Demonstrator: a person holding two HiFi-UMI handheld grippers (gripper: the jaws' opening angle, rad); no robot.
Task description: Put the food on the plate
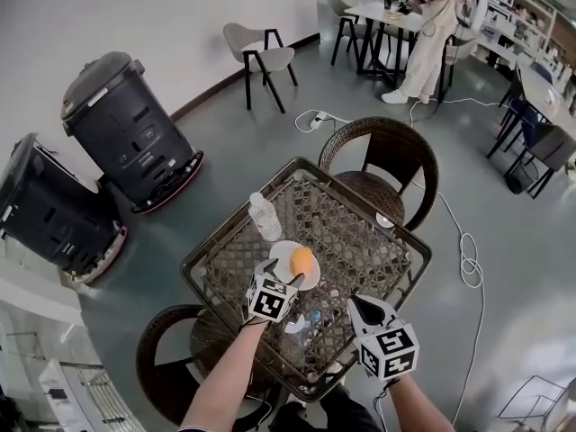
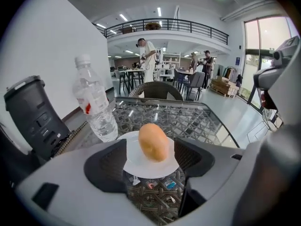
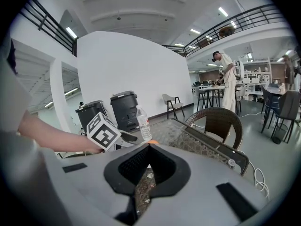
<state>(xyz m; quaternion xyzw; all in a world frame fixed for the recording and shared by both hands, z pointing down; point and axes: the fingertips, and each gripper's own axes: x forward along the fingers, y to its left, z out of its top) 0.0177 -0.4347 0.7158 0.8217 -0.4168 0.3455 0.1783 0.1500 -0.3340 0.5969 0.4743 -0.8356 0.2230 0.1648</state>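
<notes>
Plainly, in the head view, the bread roll (image 1: pixel 302 261) lies on the white plate (image 1: pixel 281 252) on the glass-topped wicker tabletop (image 1: pixel 369 232). A water bottle (image 1: pixel 264 216) stands just beside the plate's far-left rim. My left gripper (image 1: pixel 281 277) reaches the plate's near edge, and my right gripper (image 1: pixel 363 310) sits apart, nearer me.

In the left gripper view, my jaws stand wide, one on either side of the roll, with white plate showing in both gaps. I judge that nothing is clamped and the roll rests on its own. The step in hand looks like a clean let-go. I'd hold the jaws spread and draw straight back and up, never sideways, so neither pad nudges the roll or tips the plate. I'd also mind the bottle at left.

In the right gripper view, my jaws are closed together on nothing, above the tabletop. That gripper is best held clear.
</notes>
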